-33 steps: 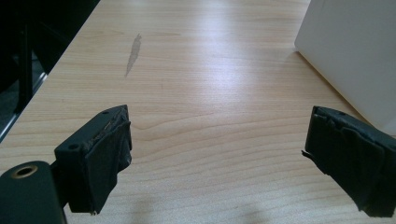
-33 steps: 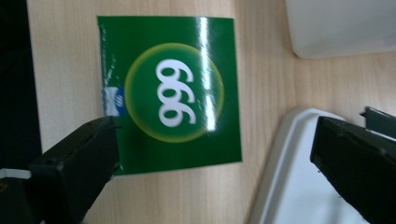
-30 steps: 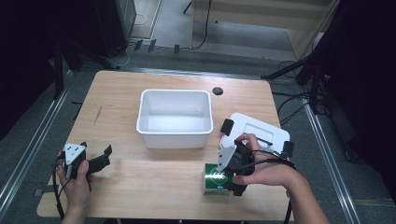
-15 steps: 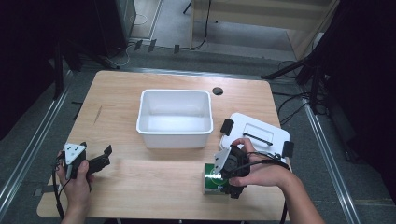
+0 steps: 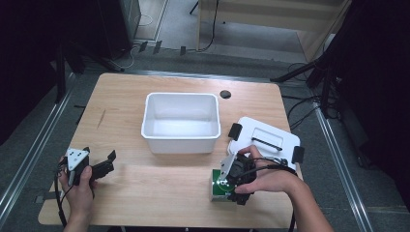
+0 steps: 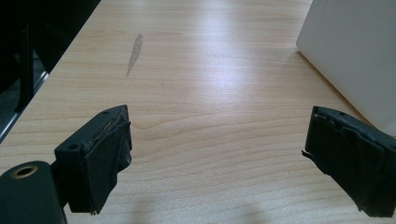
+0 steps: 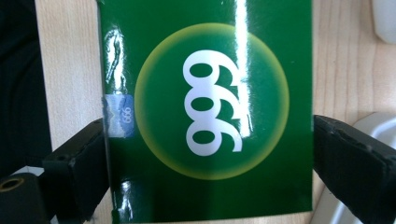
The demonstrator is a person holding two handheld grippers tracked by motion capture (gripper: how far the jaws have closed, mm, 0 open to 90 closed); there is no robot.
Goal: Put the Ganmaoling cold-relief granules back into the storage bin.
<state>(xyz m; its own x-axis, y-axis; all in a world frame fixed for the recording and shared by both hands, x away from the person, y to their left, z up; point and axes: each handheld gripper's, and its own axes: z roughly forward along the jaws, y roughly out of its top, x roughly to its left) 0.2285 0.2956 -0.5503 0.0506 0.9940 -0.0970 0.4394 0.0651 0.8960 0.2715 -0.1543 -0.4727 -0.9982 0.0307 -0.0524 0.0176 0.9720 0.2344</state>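
Note:
A glossy green box [image 5: 218, 189] [image 7: 210, 116] with a white "999" in a yellow ring lies flat near the table's front edge. My right gripper [image 5: 228, 187] [image 7: 210, 158] points down over it, jaws astride the box. They have just been closing, and the pads stand right at the box's two long edges; no squeeze shows. My left gripper [image 5: 107, 163] [image 6: 215, 154] rests at the front left, open wide, with only bare wood between its fingers.
A white tub [image 5: 181, 140] [image 6: 355, 51] stands mid-table with nothing in it. Its white lid [image 5: 263, 135] with black clips lies to the right, just behind my right hand. A small black disc [image 5: 225, 94] sits behind the tub.
My right gripper has sunk a little onto the green box, its jaws drawing in toward the box's edges. The left hand has stayed put.

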